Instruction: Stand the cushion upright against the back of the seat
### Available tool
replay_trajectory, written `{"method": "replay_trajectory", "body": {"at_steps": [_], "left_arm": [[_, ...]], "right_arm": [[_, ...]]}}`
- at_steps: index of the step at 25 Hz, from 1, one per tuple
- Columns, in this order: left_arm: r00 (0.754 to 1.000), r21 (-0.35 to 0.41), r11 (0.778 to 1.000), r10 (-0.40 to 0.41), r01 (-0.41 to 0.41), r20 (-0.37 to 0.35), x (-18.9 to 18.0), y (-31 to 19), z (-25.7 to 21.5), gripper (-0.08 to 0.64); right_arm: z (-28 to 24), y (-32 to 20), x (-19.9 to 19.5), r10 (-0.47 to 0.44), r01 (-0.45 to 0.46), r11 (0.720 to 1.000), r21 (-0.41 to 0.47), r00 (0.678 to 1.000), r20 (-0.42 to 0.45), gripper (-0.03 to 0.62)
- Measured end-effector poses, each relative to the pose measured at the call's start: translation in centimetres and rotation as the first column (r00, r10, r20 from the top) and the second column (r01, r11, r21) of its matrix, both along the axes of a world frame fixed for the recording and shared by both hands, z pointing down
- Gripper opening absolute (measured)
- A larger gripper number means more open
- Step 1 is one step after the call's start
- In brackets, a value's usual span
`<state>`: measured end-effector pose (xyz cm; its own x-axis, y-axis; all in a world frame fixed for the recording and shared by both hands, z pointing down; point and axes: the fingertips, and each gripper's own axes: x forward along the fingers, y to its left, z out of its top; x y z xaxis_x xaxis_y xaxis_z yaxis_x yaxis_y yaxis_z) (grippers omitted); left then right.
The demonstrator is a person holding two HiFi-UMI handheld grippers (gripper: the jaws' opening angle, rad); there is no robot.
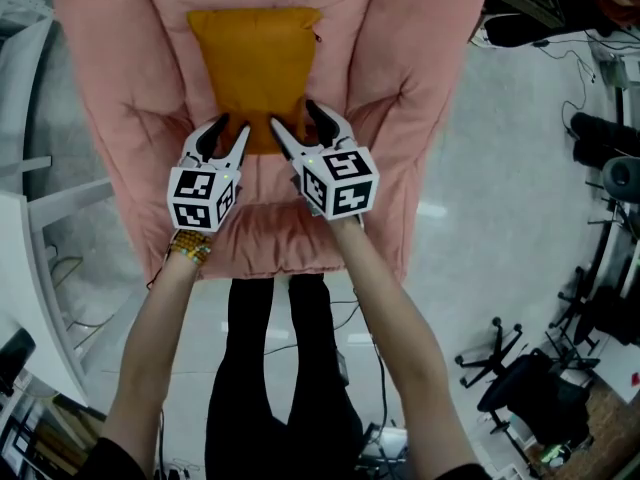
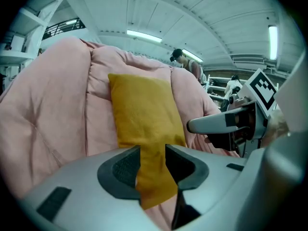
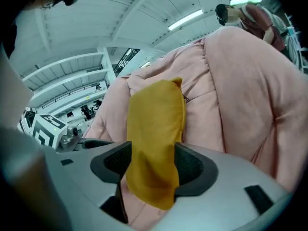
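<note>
My left gripper [image 1: 233, 126] pinches the bottom of the mustard fabric cushion [image 1: 252, 63], while my right gripper [image 1: 293, 116] gapes around it. Its long axis runs up the pink padded chair's [image 1: 120, 78] back.

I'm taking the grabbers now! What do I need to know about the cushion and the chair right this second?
Left gripper: shut on the orange cushion at its lower left corner.
Right gripper: jaws wide, with the lower right corner between them, apparently not pinched.
Where things are: the cushion stands upright, leaning on the pink chair's back.
Done: the cushion looks stood up in place.
Left: probably open the left gripper, draw both grippers away gently, and check that the cushion does not flop forward.
</note>
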<state>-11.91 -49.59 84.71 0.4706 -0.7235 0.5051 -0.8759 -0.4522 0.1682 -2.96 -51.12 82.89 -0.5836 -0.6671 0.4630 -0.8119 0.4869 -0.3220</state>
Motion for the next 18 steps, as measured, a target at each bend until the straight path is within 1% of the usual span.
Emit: {"method": "replay_trajectory", "body": {"at_steps": [4,7,11,14,15,16,18], "left_arm": [[1.000,0.016,1.000,-0.013,0.013,0.000,0.2,1.4,-1.4,0.160],[1.000,0.023,1.000,-0.007,0.007,-0.003,0.7,2.8,-2.7,0.160],[1.000,0.056,0.998,0.007,-0.007,-0.011,1.1,4.3,-5.1,0.160],[0.999,0.091,0.995,0.030,-0.029,-0.013,2.1,5.2,-7.5,0.158],[0.999,0.102,0.994,0.040,-0.039,-0.010,2.5,5.7,-8.3,0.152],[0.999,0.114,0.992,0.049,-0.049,-0.004,2.8,6.3,-9.3,0.143],[0.998,0.142,0.988,0.065,-0.064,0.000,3.8,7.3,-11.7,0.118]], "right_arm": [[-1.0,2.0,0.7,-0.016,0.016,1.000,0.020,1.000,0.001,0.284],[-2.2,3.6,0.8,-0.033,0.033,0.999,0.029,0.999,0.003,0.271],[-4.5,5.3,0.0,-0.085,0.085,0.995,0.060,0.996,0.003,0.202],[-7.0,6.3,-0.4,-0.130,0.129,0.987,0.096,0.991,0.007,0.136],[-7.9,6.8,-0.5,-0.142,0.140,0.984,0.108,0.990,0.011,0.095],[-9.0,7.2,-0.5,-0.152,0.149,0.982,0.119,0.988,0.017,0.074],[-11.4,8.2,-0.2,-0.168,0.162,0.976,0.143,0.985,0.028,0.063]]}}
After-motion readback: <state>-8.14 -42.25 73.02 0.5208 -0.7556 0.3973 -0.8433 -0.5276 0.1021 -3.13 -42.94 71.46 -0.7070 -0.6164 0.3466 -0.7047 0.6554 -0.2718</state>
